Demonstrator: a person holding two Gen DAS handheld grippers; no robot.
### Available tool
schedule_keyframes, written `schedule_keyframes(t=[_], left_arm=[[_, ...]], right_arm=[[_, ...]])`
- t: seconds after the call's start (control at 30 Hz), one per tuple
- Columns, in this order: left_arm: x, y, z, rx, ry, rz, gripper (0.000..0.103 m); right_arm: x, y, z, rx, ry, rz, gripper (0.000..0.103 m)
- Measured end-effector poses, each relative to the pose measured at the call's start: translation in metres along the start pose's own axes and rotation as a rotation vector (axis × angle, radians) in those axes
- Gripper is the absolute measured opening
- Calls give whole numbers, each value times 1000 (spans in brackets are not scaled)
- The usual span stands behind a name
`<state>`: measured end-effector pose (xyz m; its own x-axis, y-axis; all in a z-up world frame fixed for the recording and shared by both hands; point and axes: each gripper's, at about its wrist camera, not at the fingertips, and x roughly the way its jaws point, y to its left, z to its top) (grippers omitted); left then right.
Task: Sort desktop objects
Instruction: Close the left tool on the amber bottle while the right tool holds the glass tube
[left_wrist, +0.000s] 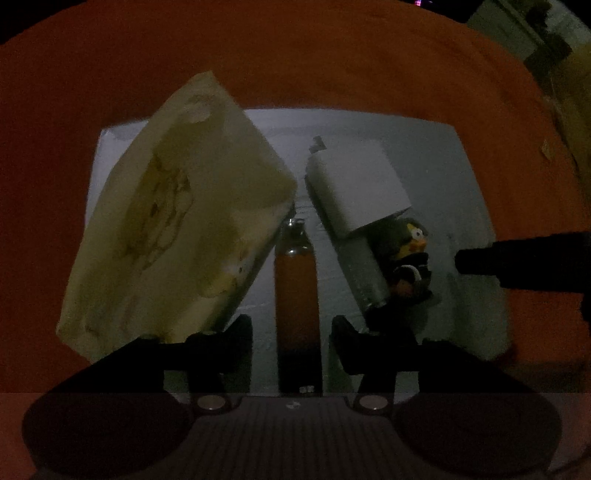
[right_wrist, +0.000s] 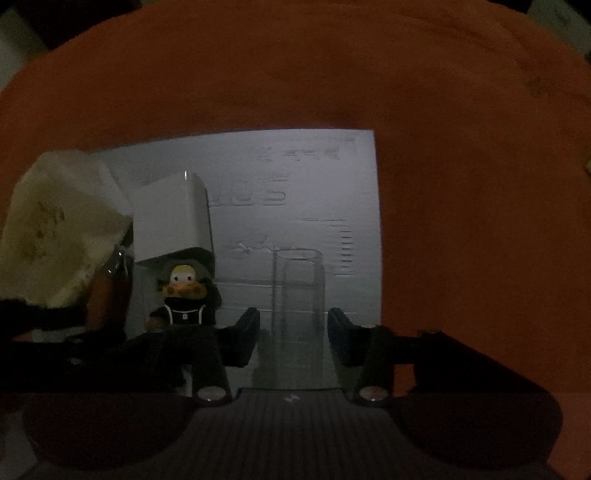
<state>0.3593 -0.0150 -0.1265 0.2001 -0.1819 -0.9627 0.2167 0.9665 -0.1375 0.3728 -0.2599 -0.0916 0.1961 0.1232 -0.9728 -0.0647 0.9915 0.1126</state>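
Dim light over an orange tablecloth (left_wrist: 295, 66) with a white tray (right_wrist: 332, 177) on it. The left gripper (left_wrist: 291, 343) points down with an orange bottle (left_wrist: 297, 295) between its fingers; I cannot tell whether they pinch it. At ten o'clock leans a cream box (left_wrist: 177, 221), at one o'clock a white box (left_wrist: 362, 184), below it a duck figure (left_wrist: 410, 258). The right gripper (right_wrist: 293, 332) straddles a clear tube (right_wrist: 299, 295); grip unclear.

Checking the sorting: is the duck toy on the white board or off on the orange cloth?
On the board: the duck toy stands on the white board, beside the white block, well inside its edges.
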Motion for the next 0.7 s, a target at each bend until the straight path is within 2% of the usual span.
schedule_keyframes(t=[0.03, 0.07, 0.2, 0.3, 0.43, 0.57, 0.7], left_arm=[[-1, -2, -1, 20, -10, -7, 23], [-1, -3, -2, 29, -16, -6, 23], [-5, 3, -5, 5, -33, -13, 22], [-16, 10, -5, -14, -67, -28, 22], [-30, 16, 0, -29, -86, -70, 21], [-43, 22, 1, -48, -106, -102, 21], [-40, 19, 2, -41, -100, -91, 21]], right_arm=[[2, 4, -2, -29, -3, -20, 37], [4, 9, -4, -59, -4, -34, 32], [1, 16, -13, -87, -31, -46, 32], [-10, 11, -14, -46, -37, 5, 32], [-37, 0, -6, 77, -60, 114, 32], [-67, 1, 0, 96, -115, 149, 32], [-78, 5, -4, 83, -131, 166, 32]])
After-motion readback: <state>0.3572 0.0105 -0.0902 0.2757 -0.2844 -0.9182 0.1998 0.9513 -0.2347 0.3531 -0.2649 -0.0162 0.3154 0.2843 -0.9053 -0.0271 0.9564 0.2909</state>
